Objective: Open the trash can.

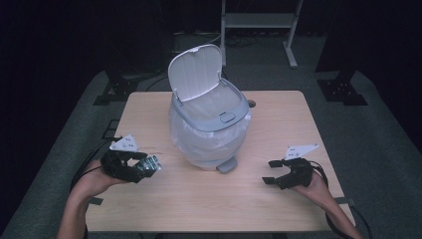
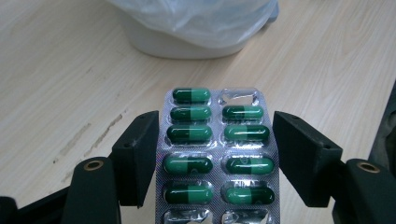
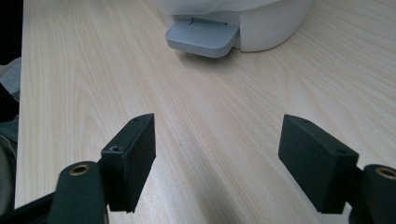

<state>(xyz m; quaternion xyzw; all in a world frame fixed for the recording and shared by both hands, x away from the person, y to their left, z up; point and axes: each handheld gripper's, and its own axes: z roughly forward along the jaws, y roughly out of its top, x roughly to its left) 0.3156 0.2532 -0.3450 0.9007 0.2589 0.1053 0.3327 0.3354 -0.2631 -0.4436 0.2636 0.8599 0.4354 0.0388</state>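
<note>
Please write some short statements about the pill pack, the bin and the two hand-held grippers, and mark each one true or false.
1. The left hand-held gripper holds a silver blister pack of green capsules. True.
2. Every pocket of the pack is full. False: at least the top right pocket is burst and empty.
3. The white flip lid of the grey-rimmed pedal bin is closed. False: it stands open.
4. The right hand-held gripper is open and empty above the light wooden table. True.
5. A clear plastic bag lines the bin. True.

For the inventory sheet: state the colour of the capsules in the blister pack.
Two-tone green, dark and lighter halves, in a silver foil blister pack; clearest in the left gripper view.
</note>
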